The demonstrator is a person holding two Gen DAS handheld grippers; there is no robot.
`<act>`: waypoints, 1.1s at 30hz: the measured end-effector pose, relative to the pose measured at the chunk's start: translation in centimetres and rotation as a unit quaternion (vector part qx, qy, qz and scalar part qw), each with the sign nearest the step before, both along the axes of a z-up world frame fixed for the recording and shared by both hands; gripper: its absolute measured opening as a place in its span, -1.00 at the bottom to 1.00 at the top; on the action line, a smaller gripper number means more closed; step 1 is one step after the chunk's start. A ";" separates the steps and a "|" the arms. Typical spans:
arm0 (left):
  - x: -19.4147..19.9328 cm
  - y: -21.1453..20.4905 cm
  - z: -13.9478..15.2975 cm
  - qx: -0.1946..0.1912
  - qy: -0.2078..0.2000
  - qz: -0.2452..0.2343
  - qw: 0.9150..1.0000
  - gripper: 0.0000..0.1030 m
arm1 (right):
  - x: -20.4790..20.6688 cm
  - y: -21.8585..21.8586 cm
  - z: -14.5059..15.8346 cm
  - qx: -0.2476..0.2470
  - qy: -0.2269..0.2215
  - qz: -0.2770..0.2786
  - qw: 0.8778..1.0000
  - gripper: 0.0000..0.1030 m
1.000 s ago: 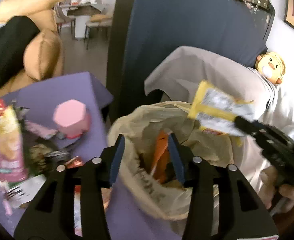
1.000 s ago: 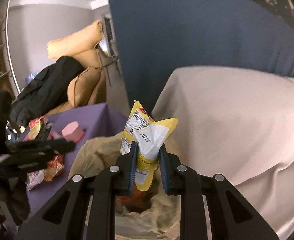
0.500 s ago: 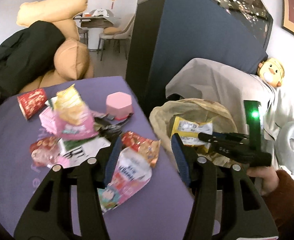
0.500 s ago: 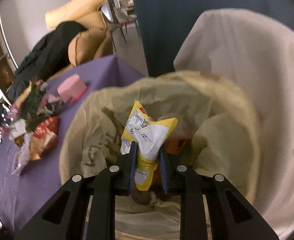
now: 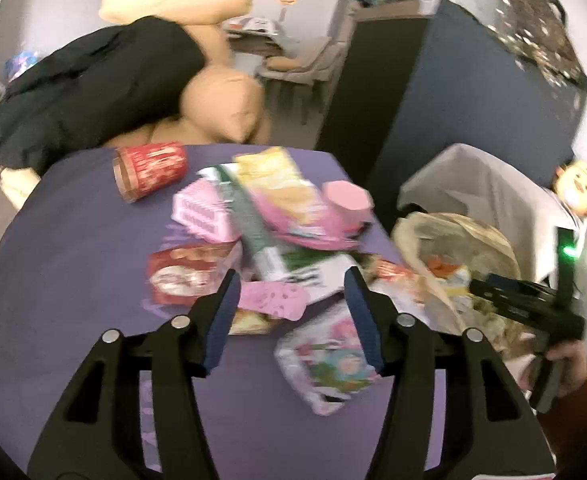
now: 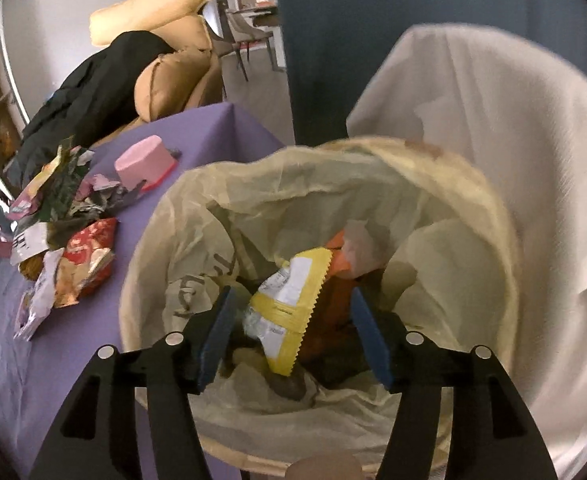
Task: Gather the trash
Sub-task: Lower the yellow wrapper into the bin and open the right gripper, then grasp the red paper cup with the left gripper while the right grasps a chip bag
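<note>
Looking down both wrist cameras, I log what I see, biggest first.

Worktop: my purple-covered worktop (image 5: 73,288) fills the left wrist view and runs along the left edge of the right wrist view (image 6: 221,128).

Bin: the lined trash bin (image 6: 489,216) stands just beside the worktop's right edge, against a pale draped cloth (image 6: 513,128); in the left wrist view it sits at the right (image 5: 489,236).

Litter pile: the heap of wrappers (image 5: 277,216) lies in the middle of the worktop, blurred, with a red paper cup (image 5: 149,170) on its side at the far left and a pink box (image 5: 347,204) at the far right.

Left hand-held gripper: my left hand-held gripper (image 5: 291,320) hangs over the near edge of the pile, its jaws have just been opening and stand moderately wide, nothing pinched between them.

Right hand-held gripper: my right hand-held gripper (image 6: 291,328) points down into the bin; its jaws have just sprung wide apart, pads clear of the wrapper.

Yellow wrapper: the yellow wrapper (image 6: 289,308) lies loose inside the bin between the spread fingers, tilted on an orange packet (image 6: 339,256).

Hand: a hand (image 5: 569,364) grips the right tool at the bin.
</note>
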State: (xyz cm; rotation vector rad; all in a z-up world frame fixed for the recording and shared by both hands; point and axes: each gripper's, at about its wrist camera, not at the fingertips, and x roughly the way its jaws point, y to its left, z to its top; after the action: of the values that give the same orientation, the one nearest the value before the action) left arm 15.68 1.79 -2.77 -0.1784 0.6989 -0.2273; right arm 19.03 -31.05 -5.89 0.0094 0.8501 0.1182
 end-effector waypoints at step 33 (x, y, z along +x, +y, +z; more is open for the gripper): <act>11.1 13.3 0.0 -0.024 -0.062 0.015 0.998 0.22 | 2.4 10.4 7.2 0.021 -0.058 0.087 0.994 0.10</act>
State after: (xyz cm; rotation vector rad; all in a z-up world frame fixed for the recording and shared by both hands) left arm 26.82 15.08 -2.75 -0.2186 0.5669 -0.2238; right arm 21.40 -20.65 1.35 -0.0310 0.7306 0.2981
